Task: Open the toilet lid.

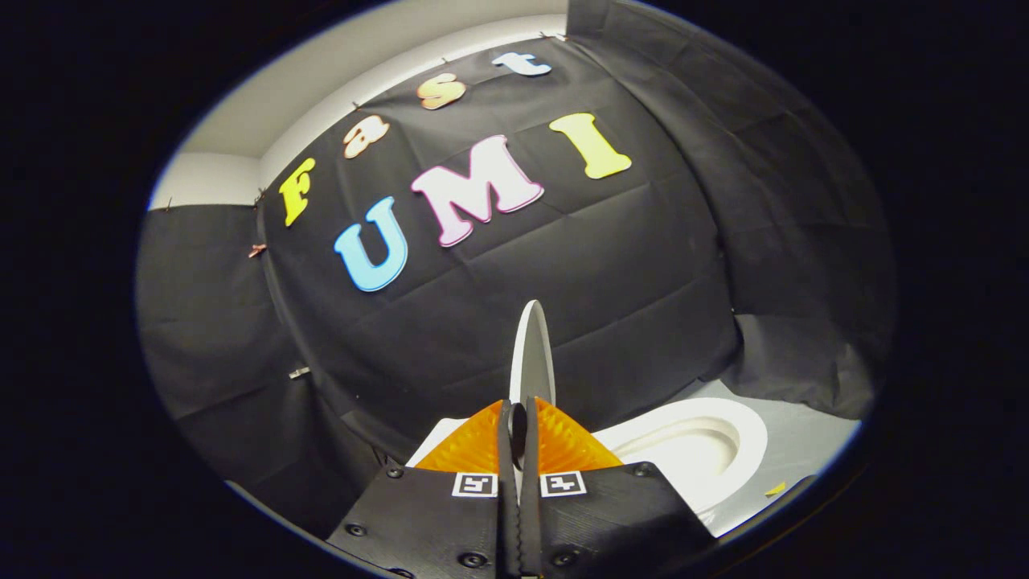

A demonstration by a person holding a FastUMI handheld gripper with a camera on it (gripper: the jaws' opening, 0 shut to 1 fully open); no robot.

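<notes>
The white toilet lid (532, 350) stands raised on edge, seen as a thin blade rising straight up from between my fingers. My gripper (519, 428) is shut on the lid's rim, one finger on each face of it. To the right of the fingers and below the lid lies the open white toilet bowl with its seat ring (690, 444), tilted in the view. A white corner of the toilet (434, 444) shows just left of the fingers.
Black cloth walls (611, 265) hang close behind and to both sides of the toilet. Grey floor (804, 438) lies to the right of the bowl, with a small yellow scrap (776, 488) on it.
</notes>
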